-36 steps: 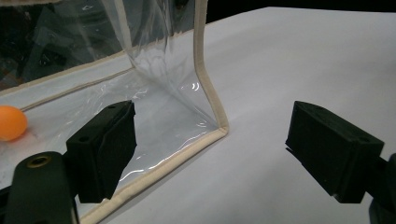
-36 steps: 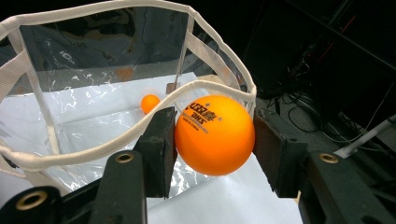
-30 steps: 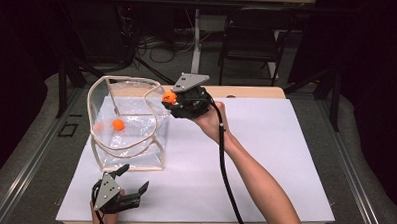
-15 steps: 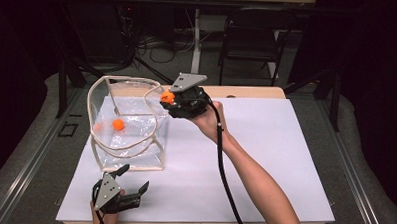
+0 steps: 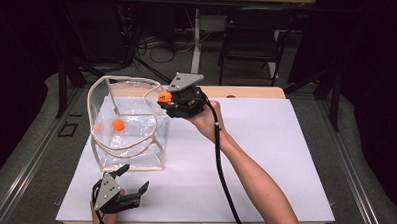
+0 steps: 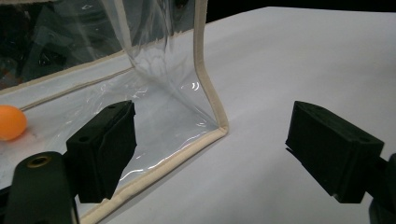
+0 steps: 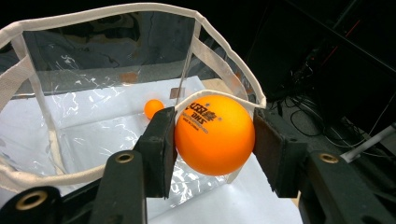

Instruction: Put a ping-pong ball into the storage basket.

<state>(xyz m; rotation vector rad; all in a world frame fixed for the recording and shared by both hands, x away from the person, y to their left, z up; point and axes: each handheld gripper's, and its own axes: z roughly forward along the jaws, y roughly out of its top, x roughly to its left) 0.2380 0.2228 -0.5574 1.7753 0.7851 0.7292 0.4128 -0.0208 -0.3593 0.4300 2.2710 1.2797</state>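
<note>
orange ball held over the clear bag
right gripper grips it; move toward 9 o'clock past the rim before release. left gripper is open, idle.

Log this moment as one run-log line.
right claw: shut on orange ball, at rim of clear bag | left claw: open, near bag corner | second ball: inside bag
</note>
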